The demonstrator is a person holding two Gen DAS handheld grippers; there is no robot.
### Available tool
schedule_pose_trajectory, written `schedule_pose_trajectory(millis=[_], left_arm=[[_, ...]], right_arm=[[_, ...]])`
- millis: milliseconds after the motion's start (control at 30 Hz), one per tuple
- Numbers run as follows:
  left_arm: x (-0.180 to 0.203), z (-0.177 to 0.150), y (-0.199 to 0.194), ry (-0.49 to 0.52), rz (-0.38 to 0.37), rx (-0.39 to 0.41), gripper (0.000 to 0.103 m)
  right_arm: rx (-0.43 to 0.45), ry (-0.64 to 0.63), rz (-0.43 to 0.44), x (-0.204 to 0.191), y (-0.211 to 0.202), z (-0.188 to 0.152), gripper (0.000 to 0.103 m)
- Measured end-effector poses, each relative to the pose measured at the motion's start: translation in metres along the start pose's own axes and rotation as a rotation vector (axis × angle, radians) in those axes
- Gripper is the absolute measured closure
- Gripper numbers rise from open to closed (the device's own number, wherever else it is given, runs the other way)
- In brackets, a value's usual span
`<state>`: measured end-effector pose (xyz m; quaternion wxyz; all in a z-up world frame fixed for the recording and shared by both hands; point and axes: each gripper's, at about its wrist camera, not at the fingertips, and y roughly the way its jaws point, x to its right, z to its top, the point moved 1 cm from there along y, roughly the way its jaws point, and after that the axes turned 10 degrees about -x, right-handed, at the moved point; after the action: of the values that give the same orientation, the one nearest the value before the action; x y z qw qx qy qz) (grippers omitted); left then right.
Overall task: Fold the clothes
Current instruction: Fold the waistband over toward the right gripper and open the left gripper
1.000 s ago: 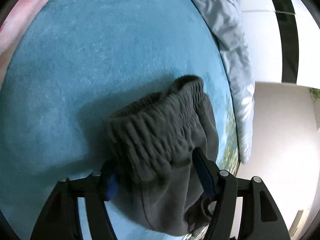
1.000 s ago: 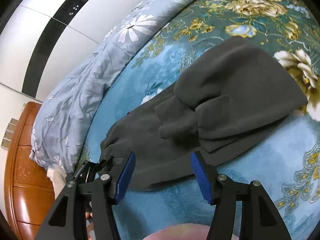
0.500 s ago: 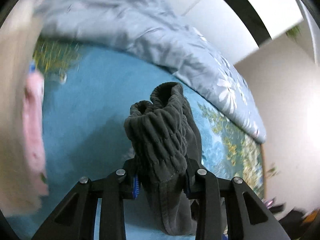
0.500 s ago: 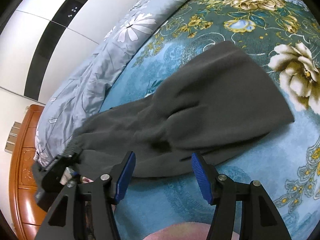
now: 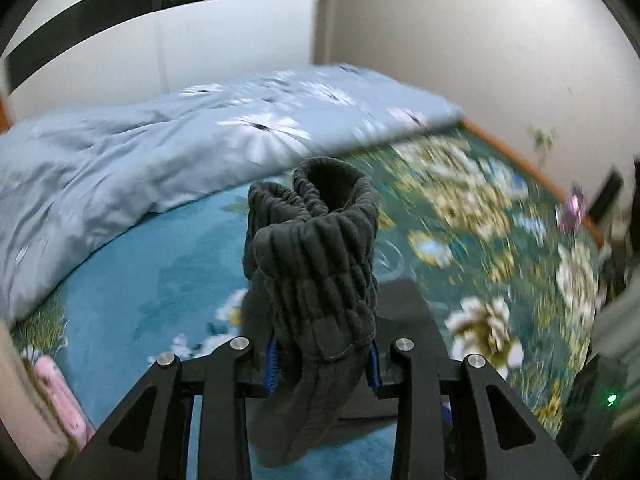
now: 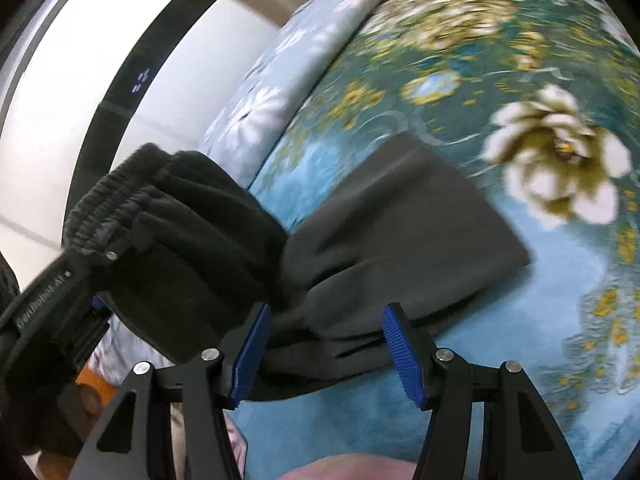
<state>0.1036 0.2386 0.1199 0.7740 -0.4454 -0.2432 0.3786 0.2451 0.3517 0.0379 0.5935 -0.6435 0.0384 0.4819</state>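
Left wrist view: the left gripper sits at the bottom centre of the frame, its two black arms drawn close and clamped on the ribbed elastic waistband of the dark grey trousers. The bunched waistband stands up between the blue pads and fills the middle of the picture, with loose cloth hanging below the pads. Behind it, a flat part of the same garment lies on the bed, whose cover is blue at the lower left and turns to a green and gold flower print at the right. A pale blue quilt with white daisies is heaped across the upper left and centre. A white wardrobe with a black band stands behind it, at the top left. The right side of this view is blurred.

Right wrist view: the right gripper is at the bottom centre, its blue pads standing well apart and holding nothing. The folded edge of the trousers lies just beyond and between the pads, the flat leg reaching up toward the centre right over the flowered bed cover. At the left of the frame the left gripper lifts the waistband off the bed. The quilt runs along the upper centre.
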Motion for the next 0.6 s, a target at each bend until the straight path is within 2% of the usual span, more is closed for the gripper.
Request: schedule_pose_trajectory(millis=[167,233,267,300,433,500,600], left_arm=[[0.055,-0.009,0.017,0.099,0.078,-0.092,0.067],[0.070,-0.012,0.024,0.122,0.077,-0.116,0.052],[0.075,-0.013,0.025,0.126,0.042,-0.131,0.040],[0.081,-0.015,0.027,0.130,0.007,-0.147,0.038],[0.089,-0.021,0.038,0.129,-0.055,-0.205,0.037],[0.075,-0.025,0.029,0.066,-0.116,-0.195,0.037],[0.036,-0.027,0.019,-0.091,-0.230,-0.171,0.036]], right_arm=[[0.021,0.078,-0.015,0.036,-0.011,0.002,0.041],[0.029,0.109,-0.022,0.050,-0.016,0.002,0.041],[0.033,0.125,-0.025,0.057,-0.018,0.003,0.041],[0.037,0.141,-0.028,0.064,-0.020,0.003,0.041],[0.046,0.161,-0.021,0.078,-0.026,0.005,0.041],[0.051,0.165,-0.015,0.084,-0.029,0.005,0.041],[0.064,0.156,0.000,0.092,-0.035,0.004,0.041]])
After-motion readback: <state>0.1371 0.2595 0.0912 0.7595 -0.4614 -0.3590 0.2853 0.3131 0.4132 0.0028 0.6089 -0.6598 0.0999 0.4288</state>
